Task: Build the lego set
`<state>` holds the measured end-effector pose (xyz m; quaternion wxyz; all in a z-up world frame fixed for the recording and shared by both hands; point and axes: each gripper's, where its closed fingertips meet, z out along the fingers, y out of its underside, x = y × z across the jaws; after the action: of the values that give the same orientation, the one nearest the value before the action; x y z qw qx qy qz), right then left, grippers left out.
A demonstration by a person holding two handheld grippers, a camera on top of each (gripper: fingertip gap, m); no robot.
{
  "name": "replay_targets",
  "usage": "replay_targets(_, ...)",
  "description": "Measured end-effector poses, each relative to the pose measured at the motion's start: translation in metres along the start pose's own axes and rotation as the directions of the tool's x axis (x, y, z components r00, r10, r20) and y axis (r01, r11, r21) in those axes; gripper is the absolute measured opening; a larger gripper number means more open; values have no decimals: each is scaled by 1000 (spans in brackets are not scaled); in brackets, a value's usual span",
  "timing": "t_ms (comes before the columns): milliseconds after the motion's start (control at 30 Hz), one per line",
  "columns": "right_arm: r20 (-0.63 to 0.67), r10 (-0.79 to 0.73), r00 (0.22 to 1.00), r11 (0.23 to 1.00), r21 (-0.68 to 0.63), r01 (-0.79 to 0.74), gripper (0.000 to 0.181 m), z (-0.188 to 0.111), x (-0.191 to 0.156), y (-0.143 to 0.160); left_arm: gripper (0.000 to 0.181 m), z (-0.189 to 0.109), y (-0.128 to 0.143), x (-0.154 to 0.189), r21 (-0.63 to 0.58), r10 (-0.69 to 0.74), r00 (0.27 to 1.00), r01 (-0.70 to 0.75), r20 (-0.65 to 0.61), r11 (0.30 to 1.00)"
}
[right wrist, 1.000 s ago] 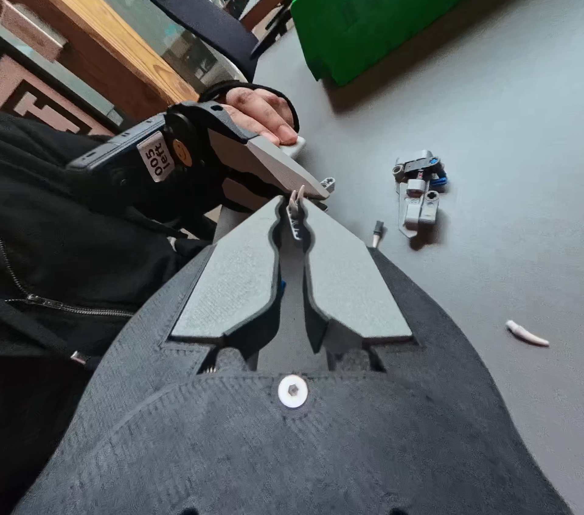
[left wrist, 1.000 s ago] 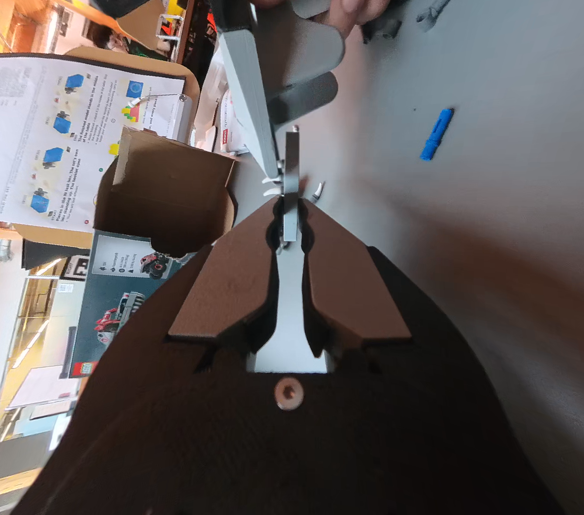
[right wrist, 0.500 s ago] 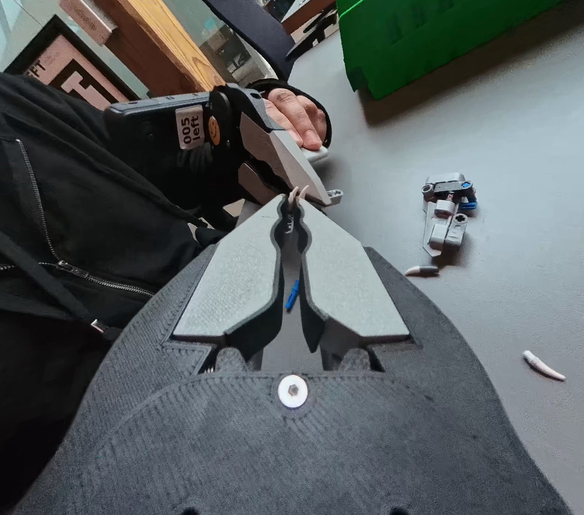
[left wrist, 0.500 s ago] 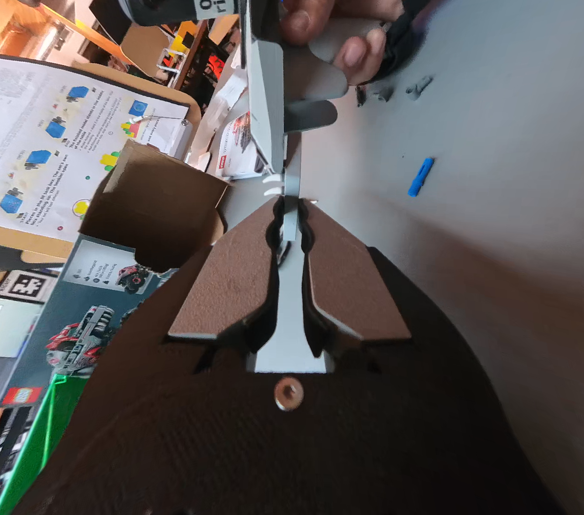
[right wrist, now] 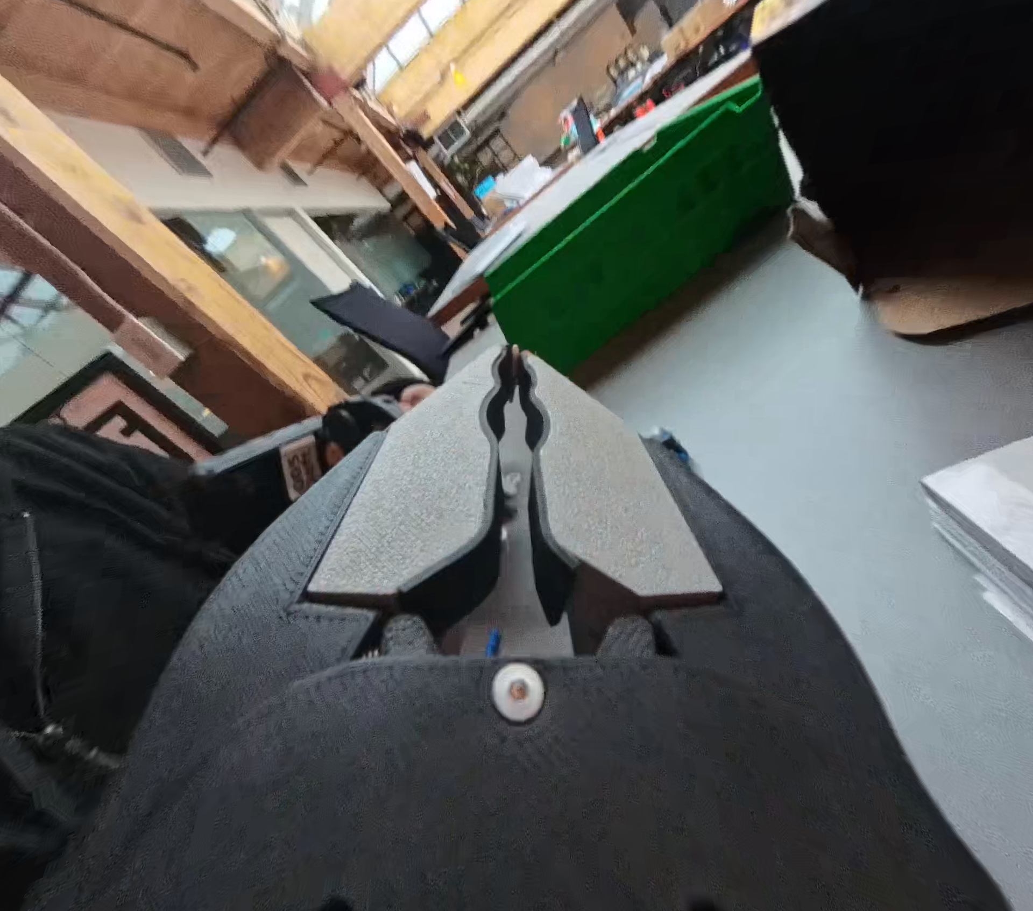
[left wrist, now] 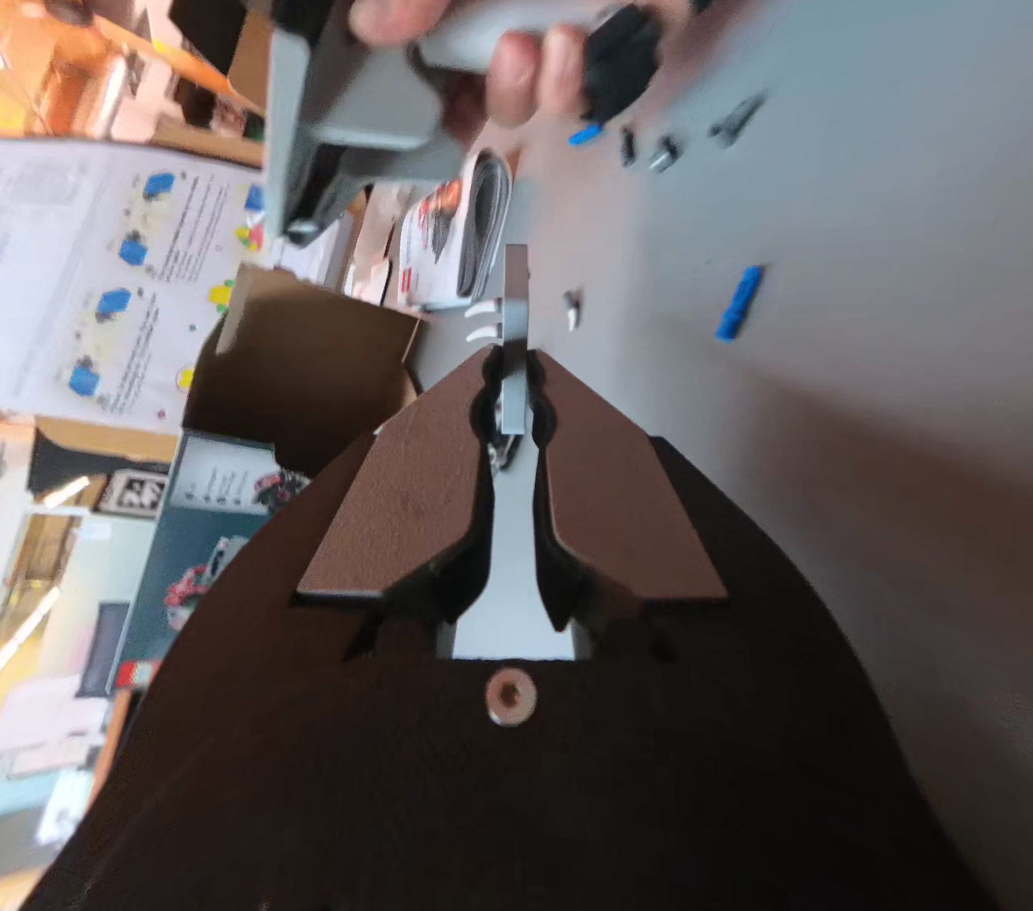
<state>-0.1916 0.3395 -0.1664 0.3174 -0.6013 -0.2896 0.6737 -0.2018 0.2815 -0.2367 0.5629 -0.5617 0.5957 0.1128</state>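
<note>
Between the pinched tips of the left gripper (left wrist: 513, 370) sits a thin grey lego beam (left wrist: 515, 319) with two white tooth pieces (left wrist: 481, 323) sticking off its side, held above the grey tabletop (left wrist: 838, 381). It looks light, stiff and slippery; gripping the flat faces, clear of the teeth, seems safest. Farther off, the right gripper (right wrist: 513, 360) is nearly closed on nothing I can make out.

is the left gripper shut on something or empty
Shut on a grey lego beam: the left gripper fingers pinch it, two white teeth sticking out sideways.
</note>
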Motion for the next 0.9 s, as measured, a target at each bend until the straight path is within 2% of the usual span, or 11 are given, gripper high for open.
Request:
replay_targets(100, -61, -129, 990, 958, -266, 108, 0, 9, 6, 40, 6, 1, 16, -15, -32, -107, 994, 107, 30, 994)
replay_targets(167, -137, -232, 963, 893, -423, 155, 4, 7, 21, 60, 6, 4, 22, -12, -60, -83, 996, 84, 22, 995)
replay_targets(200, -109, -244, 964, 879, -445, 173, 7, 10, 15, 65, 6, 5, 24, -9, -76, -48, 999, 50, 22, 996)
replay_targets(267, -23, -197, 980, 892, -420, 169, 13, 18, -2, 66, 7, 10, 29, 0, -128, 3, 1000, -3, -6, 992)
replay_targets(400, -38, -215, 976, 848, -503, 167, 15, 19, 5, 84, 6, 11, 27, -2, -133, 41, 999, -39, 12, 990)
replay_targets(467, -28, -216, 976, 834, -525, 170, 5, 21, 6, 89, 6, 10, 26, -4, -128, 40, 999, -37, 23, 991)
replay_targets(633, -42, -260, 965, 825, -529, 199, 1, 22, 7, 87, 6, 9, 25, -3, -121, 18, 1000, -16, 14, 993)
replay_targets(733, -99, -242, 965, 877, -447, 174, 0, 29, 8, 76, 7, 8, 25, -10, -120, -88, 996, 91, 24, 989)
replay_targets(900, -178, -194, 965, 942, -309, 133, 0, 38, 11, 59, 7, 5, 25, -23, -120, -130, 987, 141, 90, 983)
